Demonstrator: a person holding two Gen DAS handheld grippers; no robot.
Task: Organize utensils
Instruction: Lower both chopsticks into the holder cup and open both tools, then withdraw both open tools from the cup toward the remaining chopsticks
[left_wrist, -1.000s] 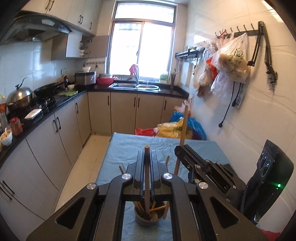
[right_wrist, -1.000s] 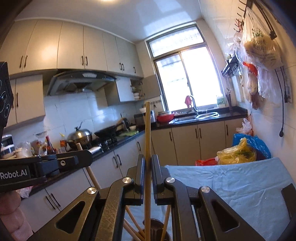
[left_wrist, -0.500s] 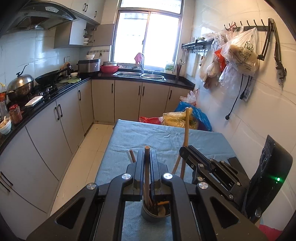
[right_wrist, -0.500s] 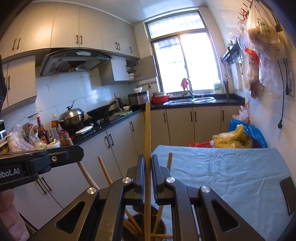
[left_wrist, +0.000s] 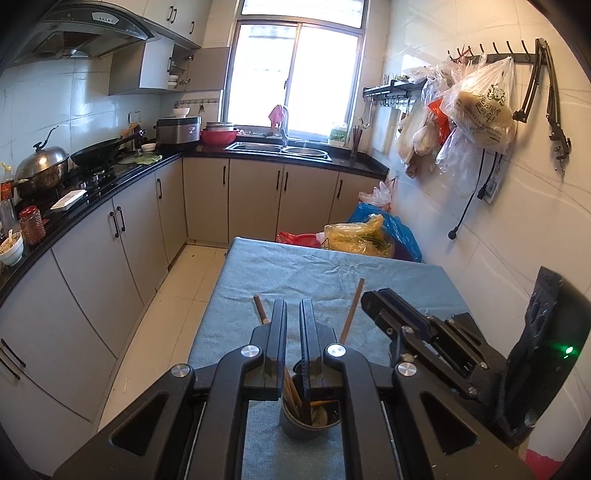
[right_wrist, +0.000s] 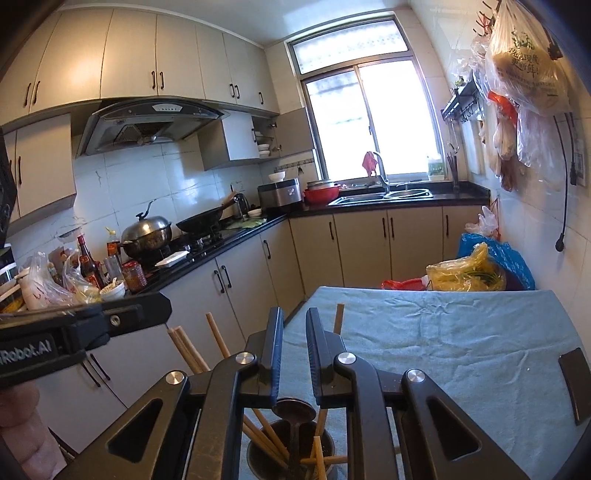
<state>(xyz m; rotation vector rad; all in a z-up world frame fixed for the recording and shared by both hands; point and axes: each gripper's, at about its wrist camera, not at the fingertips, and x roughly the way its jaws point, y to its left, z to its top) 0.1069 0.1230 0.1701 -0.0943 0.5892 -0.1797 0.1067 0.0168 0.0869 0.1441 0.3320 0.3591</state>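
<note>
Two hand-held grippers are poised directly above the metal cup (right_wrist: 291, 448), which stands on the cloth-covered bench (right_wrist: 461, 332) and already holds the chopsticks (right_wrist: 266, 435) and a dark spoon (right_wrist: 293, 413). A knock could tip the cup or scatter the leaning sticks, since both sets of fingers hang close over their upper ends. The left hand-held gripper (left_wrist: 293, 332) is seen with a narrow slot between its jaws and nothing in it; it is pitched downward over the cup. The right hand-held gripper (right_wrist: 294, 339) is opening, with nothing between its jaws, and is tilted more shallowly. It is judged that both are best withdrawn straight upward from the cup.
</note>
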